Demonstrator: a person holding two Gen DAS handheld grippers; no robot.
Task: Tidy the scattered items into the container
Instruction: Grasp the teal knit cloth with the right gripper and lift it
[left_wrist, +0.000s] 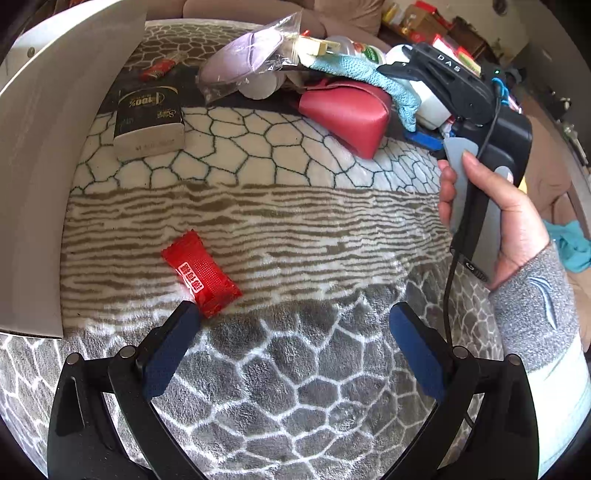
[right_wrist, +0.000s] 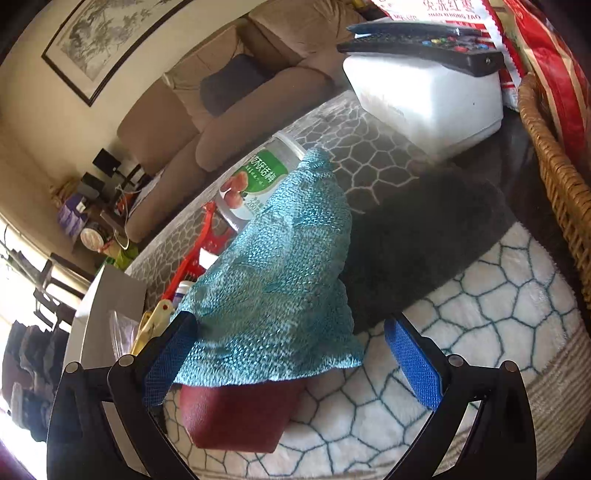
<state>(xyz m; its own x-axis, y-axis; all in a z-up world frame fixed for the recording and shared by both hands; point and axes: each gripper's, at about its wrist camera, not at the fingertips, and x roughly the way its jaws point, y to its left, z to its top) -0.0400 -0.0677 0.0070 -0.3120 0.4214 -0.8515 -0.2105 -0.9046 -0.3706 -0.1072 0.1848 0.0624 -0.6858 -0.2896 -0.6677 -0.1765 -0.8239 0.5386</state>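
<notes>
At the bottom of the left wrist view the left gripper hangs with its blue-padded fingers spread wide and empty over a plush blanket printed in grey cobble, tan stripe and cream cell bands. A crinkly red sachet lies flat just off the left fingertip; whether they touch is unclear. At the left edge stands the smooth white wall of a box. Higher up sit a black-and-white carton, then a heap: a red wedge-shaped pouch, a knitted teal cloth and a clear bag. At right a hand in a grey sleeve grips the other tool's handle.

In the right wrist view the right gripper is equally wide open, holding nothing, around the cloth draped over the pouch. Beyond lie a green-labelled bottle, a white tub bearing a remote, and a wicker basket at right. A tan sofa and framed picture fill the upper left.
</notes>
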